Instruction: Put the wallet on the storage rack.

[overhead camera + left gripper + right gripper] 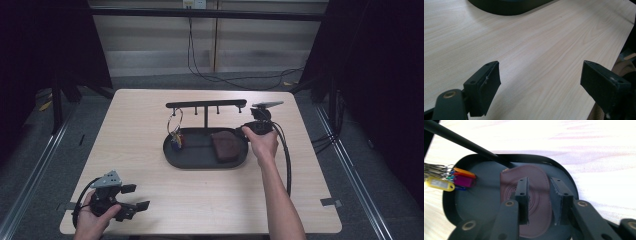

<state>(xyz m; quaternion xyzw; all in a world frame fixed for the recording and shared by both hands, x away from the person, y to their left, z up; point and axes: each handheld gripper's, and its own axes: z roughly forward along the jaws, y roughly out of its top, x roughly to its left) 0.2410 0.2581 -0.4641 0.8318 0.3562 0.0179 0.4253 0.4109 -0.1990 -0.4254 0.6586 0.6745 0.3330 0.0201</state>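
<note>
The flat brown leather pouch (529,202) lies in the right half of the black oval tray (172,155), near the table's middle. The right gripper (540,200) hangs just over it, jaws a bit apart w/ nothing in them. Coloured key tags (451,180) lie at the tray's other end. The left gripper (540,87) rests at the table's near left corner, jaws wide & empty.

1. You have one black oval tray (172,155) on the table.
2. One brown leather pouch (536,195) lies in it.
3. One bunch of keys (439,171) carries several coloured tags (464,180).
4. One hook rack (206,104) stands there.
5. You hold two grippers: left gripper (135,197), right gripper (539,200).
</note>
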